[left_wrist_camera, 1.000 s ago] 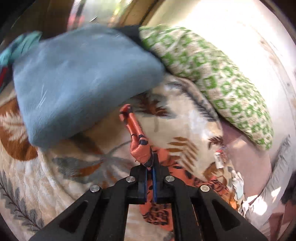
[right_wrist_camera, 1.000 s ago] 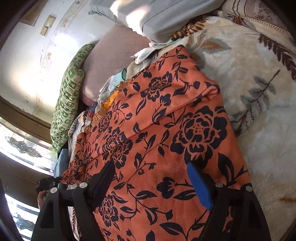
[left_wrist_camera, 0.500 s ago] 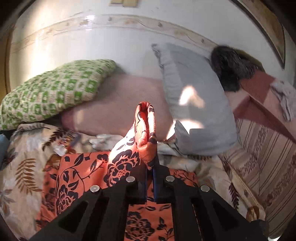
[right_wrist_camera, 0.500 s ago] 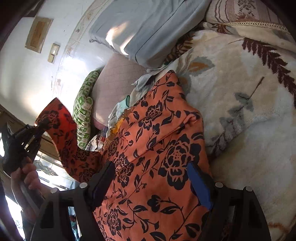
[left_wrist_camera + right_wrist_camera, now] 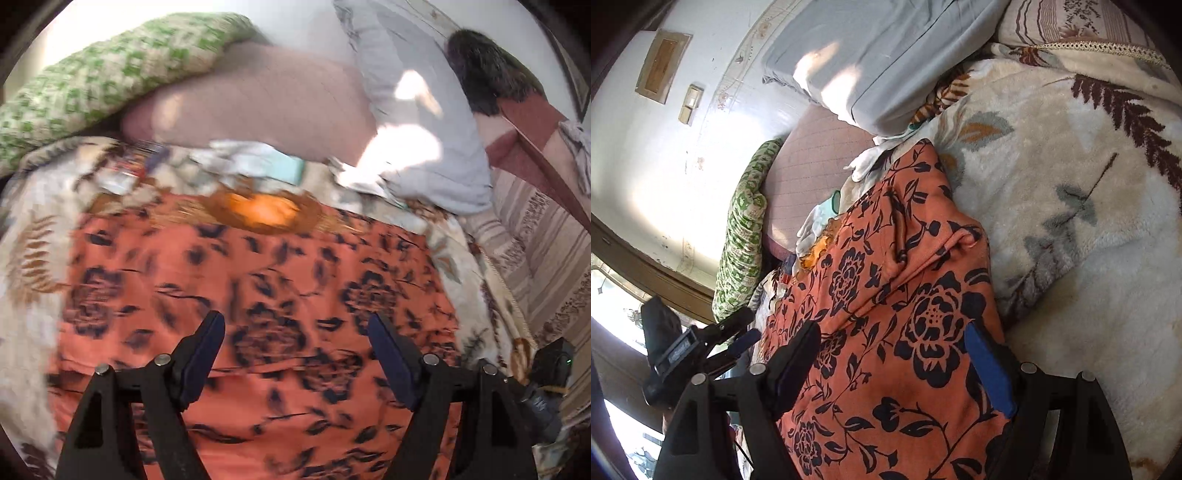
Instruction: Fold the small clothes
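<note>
Orange garment blurred (bottom edge cuts it)

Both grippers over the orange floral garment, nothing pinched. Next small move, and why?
Probably lower the right gripper onto the near edge of the orange floral garment and pinch it for the next fold. The garment lies folded over on the blanket. The left gripper has its fingers opening above the cloth, gripping nothing; the right is open too, cloth showing between its fingers.
</note>
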The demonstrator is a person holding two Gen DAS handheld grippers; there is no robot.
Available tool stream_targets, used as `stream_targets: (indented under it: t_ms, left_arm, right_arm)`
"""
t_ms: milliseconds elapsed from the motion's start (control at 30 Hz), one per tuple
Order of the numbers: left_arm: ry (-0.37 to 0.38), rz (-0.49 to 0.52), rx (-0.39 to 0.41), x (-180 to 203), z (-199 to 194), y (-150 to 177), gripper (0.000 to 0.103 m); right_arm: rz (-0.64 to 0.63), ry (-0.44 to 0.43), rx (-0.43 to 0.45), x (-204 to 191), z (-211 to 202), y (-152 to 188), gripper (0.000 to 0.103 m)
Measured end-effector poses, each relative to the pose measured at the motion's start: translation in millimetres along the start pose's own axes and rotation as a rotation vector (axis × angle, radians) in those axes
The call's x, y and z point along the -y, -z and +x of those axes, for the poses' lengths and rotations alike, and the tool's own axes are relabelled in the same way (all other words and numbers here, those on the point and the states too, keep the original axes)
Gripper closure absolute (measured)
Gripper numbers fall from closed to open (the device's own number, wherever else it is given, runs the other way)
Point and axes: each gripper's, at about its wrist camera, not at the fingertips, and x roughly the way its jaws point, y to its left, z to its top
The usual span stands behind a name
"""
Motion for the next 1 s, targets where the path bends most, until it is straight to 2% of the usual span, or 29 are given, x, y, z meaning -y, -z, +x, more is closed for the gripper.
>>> stream_targets:
  t_ms: [33, 100, 167, 233, 267, 300, 333, 367, 433, 467, 567, 600, 633, 667, 700, 733, 767, 800, 867, 900, 967, 1000]
  left_arm:
    - [-0.082, -0.015, 0.023, -23.0, -5.7, 1.9, 0.020]
    - [-0.205, -0.076, -0.008, -71.4, -4.7, 8.2, 0.019]
    - [-0.278, -0.139, -0.058, -110.0, 9.7, 16.4, 0.019]
    - [-0.348, -0.143, -0.133, -132.3, 30.0, 27.5, 0.019]
    - [-0.367, -0.149, -0.166, -140.7, 41.1, 33.0, 0.016]
    - [-0.353, -0.167, -0.157, -147.7, 44.2, 37.9, 0.012]
    - [-0.367, -0.165, -0.129, -149.1, 43.1, 38.7, 0.006]
    - [-0.377, -0.158, -0.130, -148.3, 42.3, 38.3, 0.006]
    - [-0.374, -0.173, -0.126, -148.1, 34.2, 36.2, 0.008]
    - [-0.366, -0.176, -0.096, -147.1, 25.8, 34.1, 0.008]
    - [-0.372, -0.155, 0.033, -138.7, 3.9, 26.2, 0.008]
    - [-0.396, -0.123, 0.040, -135.3, 5.3, 25.0, 0.008]
    - [-0.436, -0.086, 0.006, -133.0, 15.6, 23.6, 0.008]
    - [-0.480, -0.072, -0.074, -137.5, 33.7, 24.7, 0.008]
    - [-0.470, -0.102, -0.145, -146.9, 50.0, 28.7, 0.007]
    - [-0.432, -0.174, -0.121, -157.1, 47.5, 30.3, 0.005]
    - [-0.412, -0.217, -0.121, -161.7, 41.0, 28.0, 0.007]
    - [-0.399, -0.233, -0.117, -162.8, 32.5, 25.0, 0.007]
    - [-0.381, -0.240, 0.024, -161.3, 4.5, 22.1, 0.007]
    - [-0.389, -0.236, 0.066, -160.7, -4.4, 21.1, 0.007]
    - [-0.386, -0.214, 0.066, -160.4, -3.8, 20.1, 0.007]
    - [-0.413, -0.187, 0.024, -160.6, 7.8, 20.3, 0.007]
  right_arm:
    - [0.024, -0.030, -0.013, -1.4, 1.0, -1.2, 0.020]
    - [0.014, -0.057, -0.019, -11.6, 6.3, -10.7, 0.020]
    - [-0.012, -0.035, -0.007, -25.1, 14.0, -28.3, 0.020]
    - [-0.034, -0.023, 0.001, -35.7, 28.8, -52.4, 0.020]
    - [-0.038, 0.011, -0.014, -38.4, 40.2, -63.1, 0.020]
    - [-0.063, 0.073, -0.066, -40.3, 57.6, -70.7, 0.020]
    - [-0.129, 0.215, -0.146, -41.8, 81.1, -74.2, 0.023]
    - [-0.189, 0.348, -0.210, -40.6, 101.5, -72.8, 0.030]
    - [-0.300, 0.453, -0.223, -59.0, 108.7, -65.5, 0.031]
    - [-0.356, 0.489, -0.216, -74.4, 106.5, -62.3, 0.030]
    - [-0.441, 0.456, -0.140, -112.7, 92.6, -55.6, 0.029]
    - [-0.476, 0.424, -0.128, -123.3, 93.0, -54.0, 0.027]
    - [-0.520, 0.404, -0.119, -132.5, 96.7, -50.9, 0.023]
    - [-0.549, 0.407, -0.126, -135.6, 105.2, -48.2, 0.020]
    - [-0.536, 0.438, -0.175, -127.7, 121.6, -48.2, 0.020]
    - [-0.476, 0.492, -0.274, -106.0, 143.3, -49.1, 0.019]
    - [-0.414, 0.530, -0.330, -85.7, 155.8, -49.0, 0.019]
    - [-0.428, 0.520, -0.272, -89.7, 148.2, -48.5, 0.019]
    - [-0.452, 0.508, -0.237, -109.2, 134.8, -46.9, 0.019]
    - [-0.452, 0.485, -0.217, -117.9, 130.1, -47.4, 0.019]
    - [-0.471, 0.415, -0.183, -138.5, 124.6, -48.1, 0.019]
    - [-0.494, 0.374, -0.167, -149.8, 124.9, -48.1, 0.019]
